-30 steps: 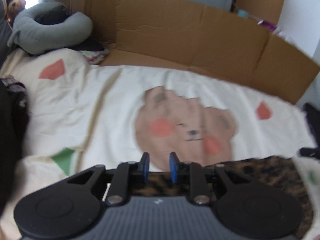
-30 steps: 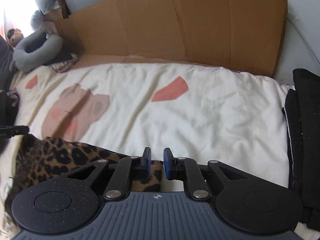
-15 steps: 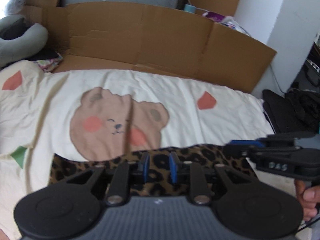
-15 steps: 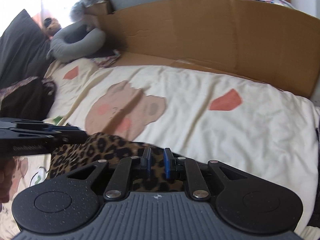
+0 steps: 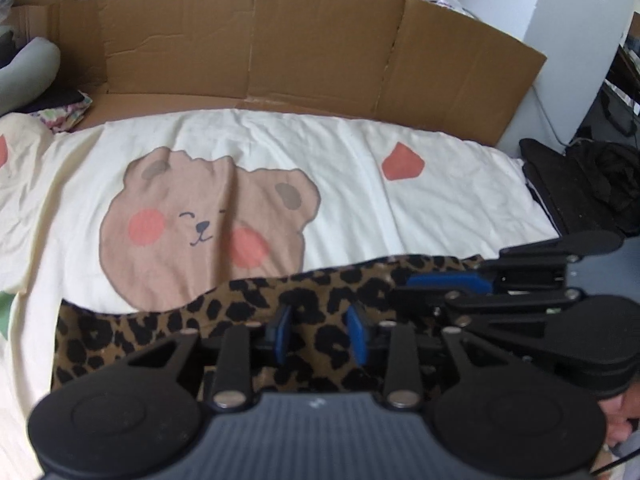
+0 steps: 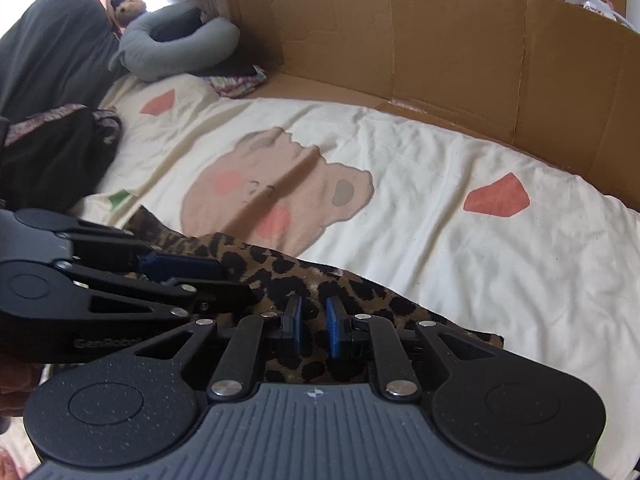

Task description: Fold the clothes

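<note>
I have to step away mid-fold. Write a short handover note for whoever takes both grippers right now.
Left gripper: jaws have just been opening, leopard-print garment lies between the pads, which look clear of the cloth.
Right gripper: jaws narrowly apart over the same garment; grip cannot be confirmed.
Both grippers sit close together over the garment's near edge.
The garment lies spread across the cream bear-print bedcover, cardboard behind it.
Done: garment laid on the bed, apparently after one fold.
Left: probably release, smooth it, and make any further folds. A dark clothes pile waits at the left.
</note>
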The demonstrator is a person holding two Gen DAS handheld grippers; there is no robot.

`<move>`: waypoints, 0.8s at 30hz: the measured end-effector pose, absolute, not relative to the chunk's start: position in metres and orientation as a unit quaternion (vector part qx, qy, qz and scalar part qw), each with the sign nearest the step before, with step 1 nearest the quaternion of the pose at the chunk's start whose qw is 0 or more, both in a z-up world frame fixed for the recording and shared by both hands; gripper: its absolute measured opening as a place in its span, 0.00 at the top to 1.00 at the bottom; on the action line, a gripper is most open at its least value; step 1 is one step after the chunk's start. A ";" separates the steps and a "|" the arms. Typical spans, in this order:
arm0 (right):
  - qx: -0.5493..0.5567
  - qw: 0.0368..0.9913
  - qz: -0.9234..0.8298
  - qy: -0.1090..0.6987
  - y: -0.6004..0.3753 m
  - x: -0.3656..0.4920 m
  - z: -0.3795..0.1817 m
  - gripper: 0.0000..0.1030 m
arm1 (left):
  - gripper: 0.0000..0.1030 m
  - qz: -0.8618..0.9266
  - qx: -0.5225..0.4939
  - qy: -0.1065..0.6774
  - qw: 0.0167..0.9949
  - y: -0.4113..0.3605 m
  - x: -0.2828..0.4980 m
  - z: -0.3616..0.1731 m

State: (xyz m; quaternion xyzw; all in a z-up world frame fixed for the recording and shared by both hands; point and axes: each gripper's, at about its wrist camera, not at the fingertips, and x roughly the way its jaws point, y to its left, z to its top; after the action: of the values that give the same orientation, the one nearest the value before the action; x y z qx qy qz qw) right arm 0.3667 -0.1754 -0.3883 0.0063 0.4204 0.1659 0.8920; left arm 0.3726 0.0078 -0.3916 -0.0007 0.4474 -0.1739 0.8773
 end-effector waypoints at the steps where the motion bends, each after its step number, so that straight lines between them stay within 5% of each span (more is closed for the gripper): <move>1: 0.008 0.891 0.164 0.423 -0.175 0.369 -0.391 0.84 | 0.65 -0.172 -0.004 0.449 0.877 0.009 0.376 -0.394; 24: 0.018 0.872 0.192 0.451 -0.182 0.385 -0.403 0.85 | 0.68 -0.177 -0.019 0.452 0.874 0.004 0.352 -0.385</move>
State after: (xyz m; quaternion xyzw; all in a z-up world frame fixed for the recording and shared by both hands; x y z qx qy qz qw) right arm 0.3852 -0.1818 -0.4033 0.0179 0.4508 0.1920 0.8716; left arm 0.3524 0.0043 -0.3850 -0.0194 0.4517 -0.1771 0.8742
